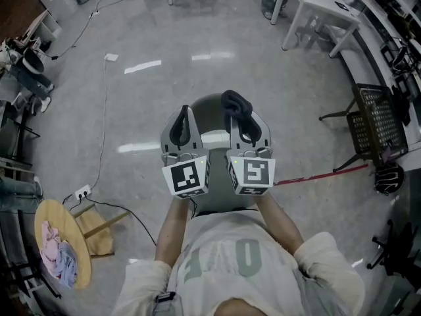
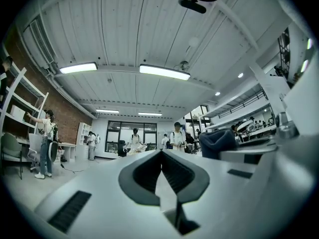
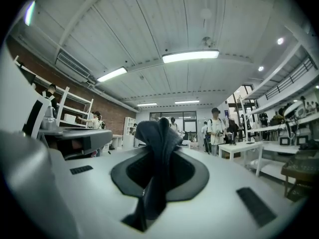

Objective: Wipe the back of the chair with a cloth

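Note:
A dark grey cloth (image 1: 236, 106) (image 3: 155, 168) is bunched up in my right gripper (image 1: 244, 125) (image 3: 160, 133), whose jaws are shut on it; a fold sticks out past the tips. Beside it, my left gripper (image 1: 185, 116) (image 2: 162, 157) has its jaws pressed together with nothing between them. The left gripper view also catches the cloth (image 2: 218, 142) off to its right. Both grippers point up and away, side by side, over an olive-grey chair (image 1: 212, 105) that they mostly hide. Neither touches the chair.
A round wooden stool (image 1: 80, 243) with crumpled cloths stands at the lower left, by a power strip (image 1: 82, 193) and its cable. A black mesh chair (image 1: 378, 120) is at the right, a white table (image 1: 316, 8) at the back right. People stand far off.

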Available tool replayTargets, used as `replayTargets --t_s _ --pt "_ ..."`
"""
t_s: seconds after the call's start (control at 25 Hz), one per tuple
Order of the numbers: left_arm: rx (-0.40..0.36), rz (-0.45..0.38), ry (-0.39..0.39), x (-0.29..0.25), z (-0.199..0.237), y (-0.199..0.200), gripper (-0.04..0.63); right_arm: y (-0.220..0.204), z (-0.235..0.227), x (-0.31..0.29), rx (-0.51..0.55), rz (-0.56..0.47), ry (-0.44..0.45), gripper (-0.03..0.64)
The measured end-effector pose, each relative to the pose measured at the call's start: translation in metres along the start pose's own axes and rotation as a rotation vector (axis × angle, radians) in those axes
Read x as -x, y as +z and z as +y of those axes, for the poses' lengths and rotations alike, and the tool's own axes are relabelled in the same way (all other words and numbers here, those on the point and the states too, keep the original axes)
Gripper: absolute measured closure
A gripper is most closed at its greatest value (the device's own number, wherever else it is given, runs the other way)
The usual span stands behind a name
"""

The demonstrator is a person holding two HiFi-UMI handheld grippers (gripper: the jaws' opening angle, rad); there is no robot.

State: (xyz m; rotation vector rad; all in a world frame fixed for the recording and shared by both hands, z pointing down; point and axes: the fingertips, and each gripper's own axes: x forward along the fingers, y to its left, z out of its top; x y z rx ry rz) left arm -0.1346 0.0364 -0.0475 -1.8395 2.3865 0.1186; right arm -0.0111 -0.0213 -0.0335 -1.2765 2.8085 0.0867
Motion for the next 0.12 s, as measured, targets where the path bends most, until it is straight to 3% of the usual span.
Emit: replayTargets --t_s 0.12 --pt "0.005 0.005 0.000 0.0026 -0.0008 0.0001 0.580 -0.0006 0.0022 0.0014 0.000 0.007 0.002 0.557"
